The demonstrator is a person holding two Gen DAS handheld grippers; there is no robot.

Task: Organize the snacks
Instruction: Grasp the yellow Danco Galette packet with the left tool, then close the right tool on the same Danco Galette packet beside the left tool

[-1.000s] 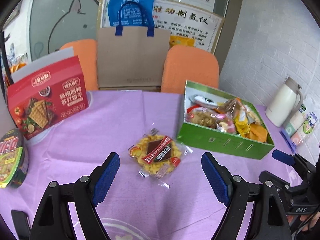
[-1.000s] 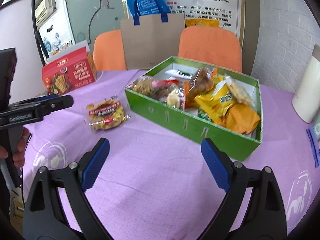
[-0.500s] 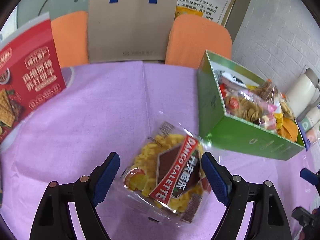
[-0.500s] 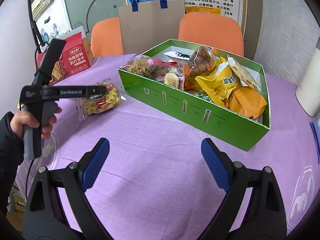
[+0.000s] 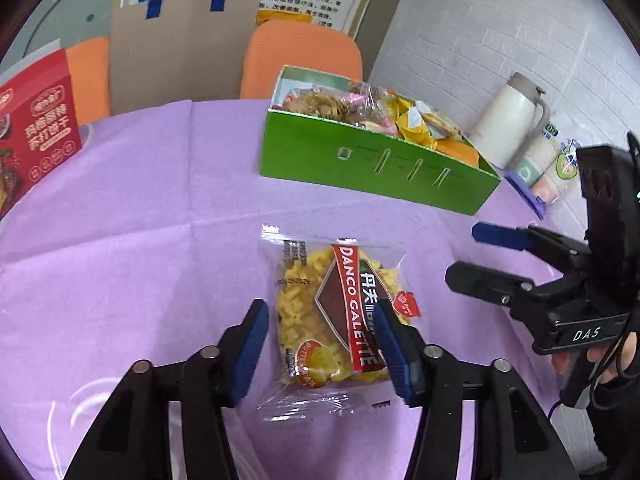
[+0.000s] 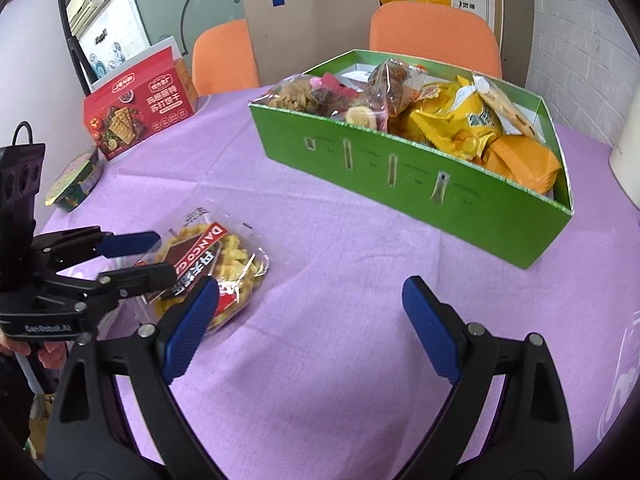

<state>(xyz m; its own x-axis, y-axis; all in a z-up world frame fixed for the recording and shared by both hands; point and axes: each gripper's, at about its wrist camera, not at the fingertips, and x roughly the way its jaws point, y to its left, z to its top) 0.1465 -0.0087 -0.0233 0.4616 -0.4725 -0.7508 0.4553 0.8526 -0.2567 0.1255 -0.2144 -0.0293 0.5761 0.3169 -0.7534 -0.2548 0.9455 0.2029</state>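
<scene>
**One packet left outside the box**

Left wrist view: my left tool (image 5: 318, 354) straddles the one galette packet (image 5: 340, 320) on the bench (image 5: 120, 264), half-closed, not visibly gripping. The green box (image 5: 372, 168) beyond is full.

Right wrist view: my right tool (image 6: 310, 326) gapes wide, empty. One red cracker box (image 6: 136, 104) and one noodle bowl (image 6: 74, 184) remain far left.

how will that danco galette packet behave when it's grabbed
The Danco Galette packet is clear crinkly film, so probably slippery and floppy at its edges. The small biscuit pieces inside look brittle and may crush. It looks light, so the left gripper could nudge it.
</scene>
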